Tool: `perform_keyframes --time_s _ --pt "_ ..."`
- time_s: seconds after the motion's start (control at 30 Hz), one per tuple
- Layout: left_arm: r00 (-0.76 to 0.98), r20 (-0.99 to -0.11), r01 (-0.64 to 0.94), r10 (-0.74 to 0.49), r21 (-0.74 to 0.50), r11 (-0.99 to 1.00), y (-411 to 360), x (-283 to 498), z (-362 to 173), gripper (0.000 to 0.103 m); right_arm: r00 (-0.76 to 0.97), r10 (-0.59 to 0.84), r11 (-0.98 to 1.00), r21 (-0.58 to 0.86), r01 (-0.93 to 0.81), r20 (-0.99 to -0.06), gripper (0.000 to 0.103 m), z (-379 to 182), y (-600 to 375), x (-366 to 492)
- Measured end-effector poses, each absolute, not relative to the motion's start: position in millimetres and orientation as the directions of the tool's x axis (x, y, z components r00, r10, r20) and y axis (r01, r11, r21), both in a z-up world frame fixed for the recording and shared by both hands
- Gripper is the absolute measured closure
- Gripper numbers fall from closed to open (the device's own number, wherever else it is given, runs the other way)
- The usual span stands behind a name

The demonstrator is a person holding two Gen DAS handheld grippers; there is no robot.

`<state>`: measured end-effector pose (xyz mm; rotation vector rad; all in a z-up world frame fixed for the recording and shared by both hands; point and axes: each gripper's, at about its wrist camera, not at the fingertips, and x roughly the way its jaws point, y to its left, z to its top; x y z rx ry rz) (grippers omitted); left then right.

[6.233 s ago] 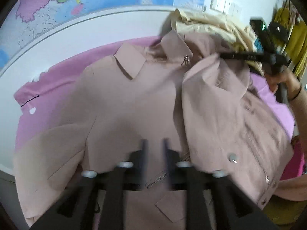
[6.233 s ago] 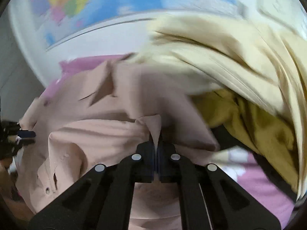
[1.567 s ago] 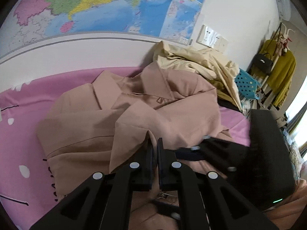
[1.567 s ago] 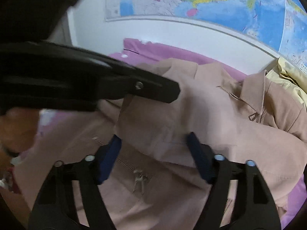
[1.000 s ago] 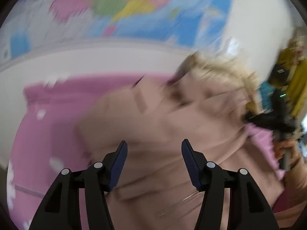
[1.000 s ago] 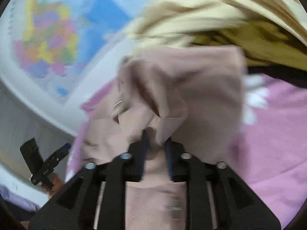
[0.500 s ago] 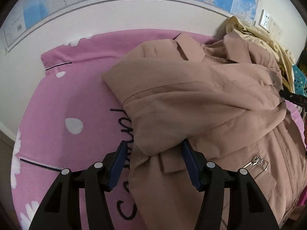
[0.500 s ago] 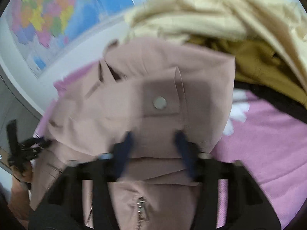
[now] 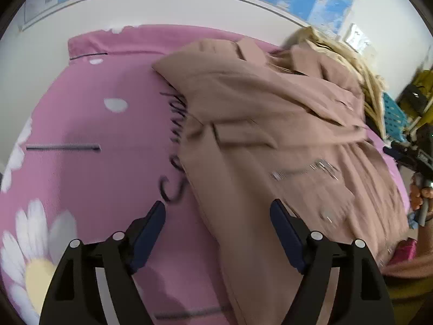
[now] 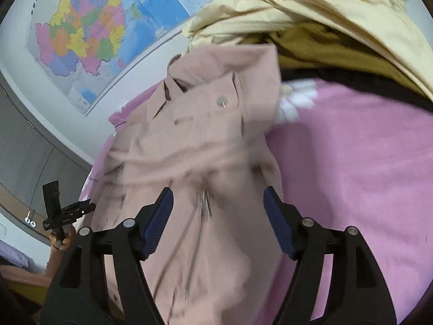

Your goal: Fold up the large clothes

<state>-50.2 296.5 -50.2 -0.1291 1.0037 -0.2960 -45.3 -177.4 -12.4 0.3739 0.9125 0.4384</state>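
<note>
jacket [image 9: 270, 135] is laid on the pink bedsheet [image 9: 94, 122], ahead of both claws, sides seemingly folded in; left gripper [image 9: 217, 224] is spread wide, nothing held, jacket's near edge between its tips; right gripper [image 10: 217, 211] likewise apart over the zip; judged between folds; next, hem should be clamped and carried toward collar

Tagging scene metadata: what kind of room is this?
Probably a bedroom. A pink daisy-print bedsheet bears the tan jacket, a wall map hangs behind, and more clothes are heaped alongside.
</note>
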Motion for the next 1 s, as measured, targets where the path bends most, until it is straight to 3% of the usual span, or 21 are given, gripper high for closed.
perform_keyframes --time_s 0.33,0.57,0.77,0.83,0.93,1.0 --pt "0.428 -0.794 0.262 -0.431 -0.347 0.900 276.5 -101.7 -51.7 0.018 0.470 0.573 0.801 0.581 -0.146 -0.671 0.025 -37.8 -213.9 -116.5" --pt "0.366 -0.743 0.281 -0.559 -0.485 0.828 267.3 -118.2 -54.3 0.015 0.391 0.696 0.709 0.664 -0.238 -0.602 0.025 -50.1 -192.6 -133.3" --pt "0.375 -0.734 0.270 -0.566 -0.497 0.824 254.7 -108.2 -55.4 0.014 0.337 0.754 0.655 0.682 -0.325 -0.564 0.027 -50.6 -166.4 -124.0" --pt "0.393 -0.738 0.252 -0.548 -0.487 0.837 251.7 -105.1 -55.3 0.022 0.317 0.783 0.621 0.705 -0.343 -0.536 0.029 -51.3 -159.0 -120.5" --pt "0.418 -0.770 0.209 -0.481 -0.434 0.876 253.3 -108.0 -55.0 0.046 0.310 0.787 0.615 0.714 -0.335 -0.533 0.037 -52.7 -155.9 -120.6" --pt "0.412 -0.778 0.204 -0.475 -0.429 0.880 258.3 -116.7 -54.8 0.048 0.296 0.788 0.614 0.718 -0.327 -0.540 0.040 -52.8 -160.4 -126.3"
